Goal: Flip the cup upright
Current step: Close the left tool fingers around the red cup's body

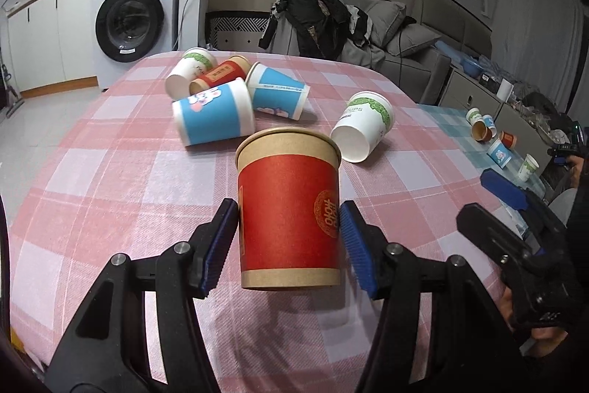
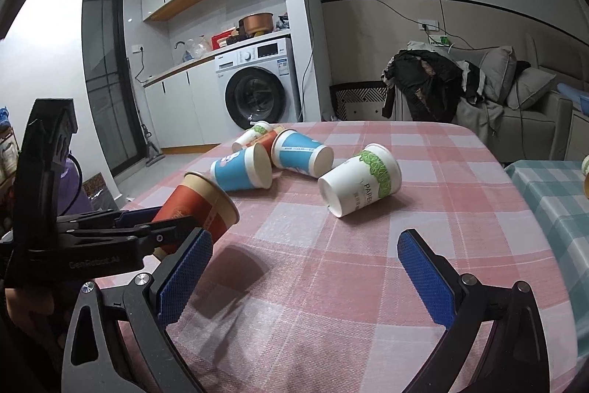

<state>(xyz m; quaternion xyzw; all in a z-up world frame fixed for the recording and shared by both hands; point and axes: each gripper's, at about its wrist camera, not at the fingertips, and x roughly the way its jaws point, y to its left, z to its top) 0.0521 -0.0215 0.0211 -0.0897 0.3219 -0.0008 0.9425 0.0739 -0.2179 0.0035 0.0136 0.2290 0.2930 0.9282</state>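
The left tool clamps the red cup between its pads above the table, while the right tool gapes wide.

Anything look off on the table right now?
Five paper cups lie tipped in a loose cluster, one white cup apart. The red cup, in the left gripper, hangs tilted above the table.

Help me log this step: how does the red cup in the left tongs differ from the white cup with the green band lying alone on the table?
The red cup is kraft brown and red; the white cup is white with a green leafy band.
The red cup is held off the cloth between the left tongs; the white cup lies on its side on the pink checked tablecloth, untouched.
The white cup's open mouth faces the left camera; the red cup's does not.
Both are paper cups.
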